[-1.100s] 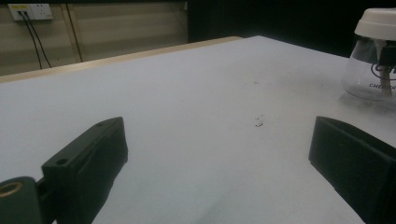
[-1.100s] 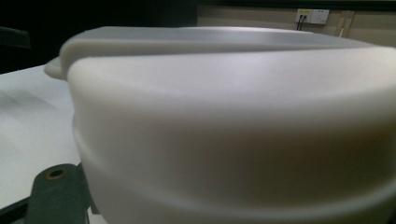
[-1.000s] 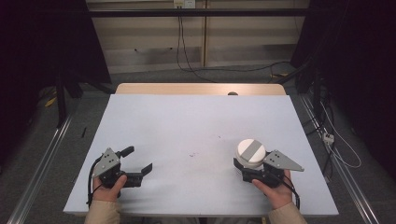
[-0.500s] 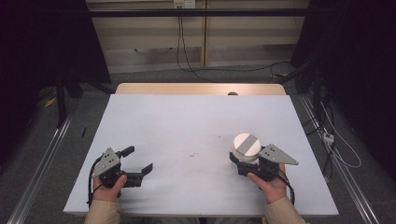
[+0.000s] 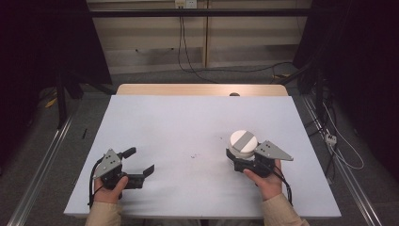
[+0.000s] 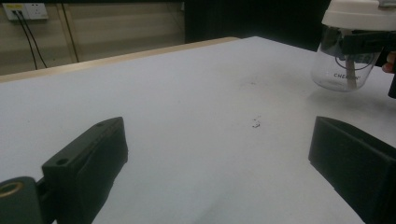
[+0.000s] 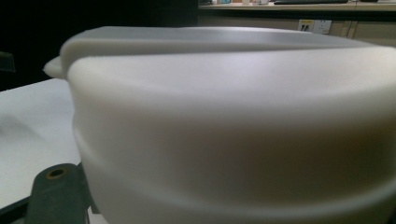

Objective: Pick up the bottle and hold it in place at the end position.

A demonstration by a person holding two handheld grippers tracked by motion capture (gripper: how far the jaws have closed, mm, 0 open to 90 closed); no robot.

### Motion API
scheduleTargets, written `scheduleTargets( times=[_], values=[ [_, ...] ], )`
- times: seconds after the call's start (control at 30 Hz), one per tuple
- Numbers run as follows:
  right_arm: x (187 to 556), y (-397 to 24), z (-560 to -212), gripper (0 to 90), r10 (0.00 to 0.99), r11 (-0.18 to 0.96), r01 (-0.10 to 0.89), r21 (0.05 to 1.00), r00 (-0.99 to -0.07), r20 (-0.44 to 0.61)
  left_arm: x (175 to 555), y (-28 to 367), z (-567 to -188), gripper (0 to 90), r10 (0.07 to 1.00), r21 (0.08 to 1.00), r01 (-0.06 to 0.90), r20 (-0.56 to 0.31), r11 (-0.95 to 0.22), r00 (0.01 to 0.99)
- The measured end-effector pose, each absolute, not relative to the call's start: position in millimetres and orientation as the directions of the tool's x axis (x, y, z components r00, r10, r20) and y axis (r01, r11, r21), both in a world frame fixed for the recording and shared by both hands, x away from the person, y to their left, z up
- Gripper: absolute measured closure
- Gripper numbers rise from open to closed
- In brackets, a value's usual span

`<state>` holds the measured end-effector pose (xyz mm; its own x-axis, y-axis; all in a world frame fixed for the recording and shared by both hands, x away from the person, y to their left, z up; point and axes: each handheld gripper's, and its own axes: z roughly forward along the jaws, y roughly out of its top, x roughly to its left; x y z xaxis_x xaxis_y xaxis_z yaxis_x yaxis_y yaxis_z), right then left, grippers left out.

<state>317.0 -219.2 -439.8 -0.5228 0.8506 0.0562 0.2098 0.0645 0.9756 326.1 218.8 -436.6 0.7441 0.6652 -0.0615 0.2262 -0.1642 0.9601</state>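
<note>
Right gripper (image 5: 241, 157) clamped on clear jar with white lid (image 5: 243, 141), has slid it from near-right of table (image 5: 188, 117) toward centre. Left gripper (image 5: 136, 165) idle near-left, jaws wide, empty. Transfer underway.

clear jar (image 6: 343, 70) with white lid (image 5: 243, 140), black tools, white table (image 5: 188, 122)

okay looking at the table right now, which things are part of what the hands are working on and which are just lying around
Part of the job:
- clear jar with a white lid, clamped in the right gripper
- left gripper, jaws open, holding nothing, resting on the white table

Just lying about:
- small dark specks on the tabletop
- cables on the floor beyond the table
- white power strip on the floor at the right
</note>
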Motion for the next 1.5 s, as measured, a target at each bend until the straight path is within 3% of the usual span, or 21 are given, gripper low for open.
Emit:
scheduleTargets(
  times=[1.5],
  values=[
    [354.8,-187.2,-439.1,18.4,0.847,0.084,0.194,0.977,-0.53,0.032,327.7,218.1,-437.1,4.3,0.656,0.961,0.226,-0.067,-0.161,0.752]
  ],
)
